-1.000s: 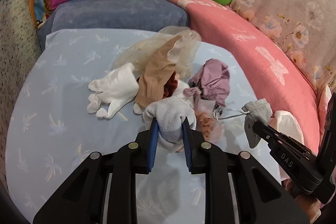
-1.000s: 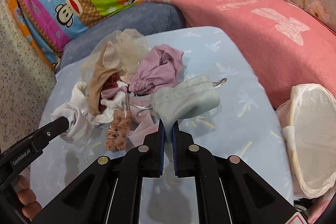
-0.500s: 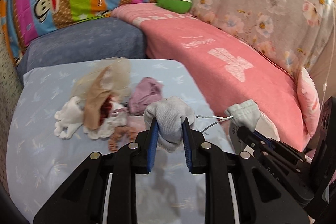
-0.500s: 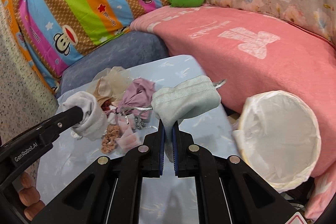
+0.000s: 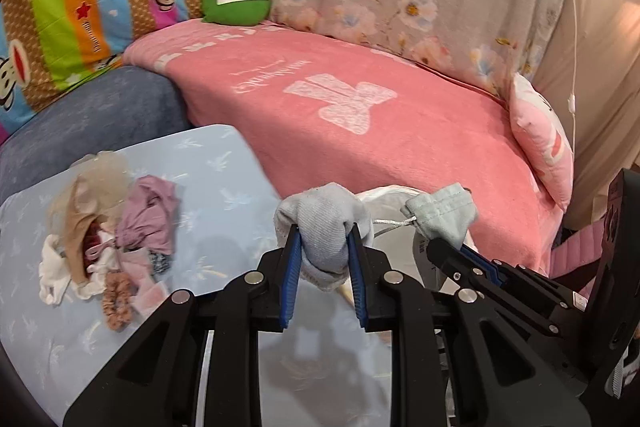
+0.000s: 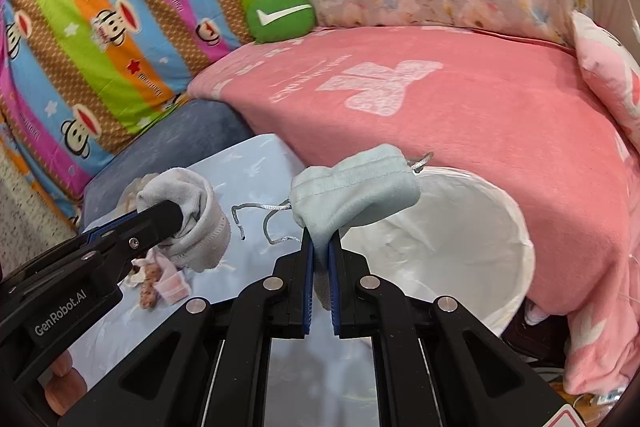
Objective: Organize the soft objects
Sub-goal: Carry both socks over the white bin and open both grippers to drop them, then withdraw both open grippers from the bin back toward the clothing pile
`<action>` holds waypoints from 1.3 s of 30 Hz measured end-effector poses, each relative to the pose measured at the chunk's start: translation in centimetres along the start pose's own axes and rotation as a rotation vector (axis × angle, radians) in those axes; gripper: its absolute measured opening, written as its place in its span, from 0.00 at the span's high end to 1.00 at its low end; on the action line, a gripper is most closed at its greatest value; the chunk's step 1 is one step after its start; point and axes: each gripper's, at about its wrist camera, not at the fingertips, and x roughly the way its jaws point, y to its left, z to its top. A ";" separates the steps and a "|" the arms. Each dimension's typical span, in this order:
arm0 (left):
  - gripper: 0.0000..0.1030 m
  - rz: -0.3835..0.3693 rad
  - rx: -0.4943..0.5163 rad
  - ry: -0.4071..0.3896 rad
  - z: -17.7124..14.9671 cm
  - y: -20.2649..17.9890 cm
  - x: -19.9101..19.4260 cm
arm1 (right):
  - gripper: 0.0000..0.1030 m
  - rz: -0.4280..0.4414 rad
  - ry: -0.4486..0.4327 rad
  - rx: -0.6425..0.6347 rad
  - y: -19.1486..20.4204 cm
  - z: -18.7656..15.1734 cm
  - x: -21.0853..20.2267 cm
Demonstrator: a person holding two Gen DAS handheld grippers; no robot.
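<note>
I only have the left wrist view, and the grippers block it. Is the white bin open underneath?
Observer: Yes. In the right wrist view the white bin is open, and I see nothing inside it.
Operator: Where is the pouch relative to it?
Observer: The pale blue pouch, pinched in the right gripper, hangs at the bin's near left rim.
Operator: And my sock?
Observer: The grey sock in the left gripper is over the blue sheet, left of the bin.
</note>
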 end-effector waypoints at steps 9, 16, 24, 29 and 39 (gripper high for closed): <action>0.77 -0.074 0.065 0.034 1.0 -4.3 2.5 | 0.93 -0.050 -0.010 0.075 -5.1 0.5 0.0; 0.65 -0.100 0.082 0.042 1.3 -5.8 3.9 | 0.90 -0.068 -0.007 0.104 -7.1 0.6 0.7; 0.22 -0.073 0.069 -0.031 2.3 -6.1 3.6 | 0.83 -0.087 -0.022 0.121 -8.2 1.0 1.2; 0.22 -0.039 0.057 -0.028 2.2 -5.4 3.9 | 0.69 -0.094 -0.034 0.125 -8.1 1.0 1.0; 0.22 -0.003 0.018 -0.014 1.5 -3.5 3.9 | 0.61 -0.089 -0.020 0.092 -6.6 0.6 1.3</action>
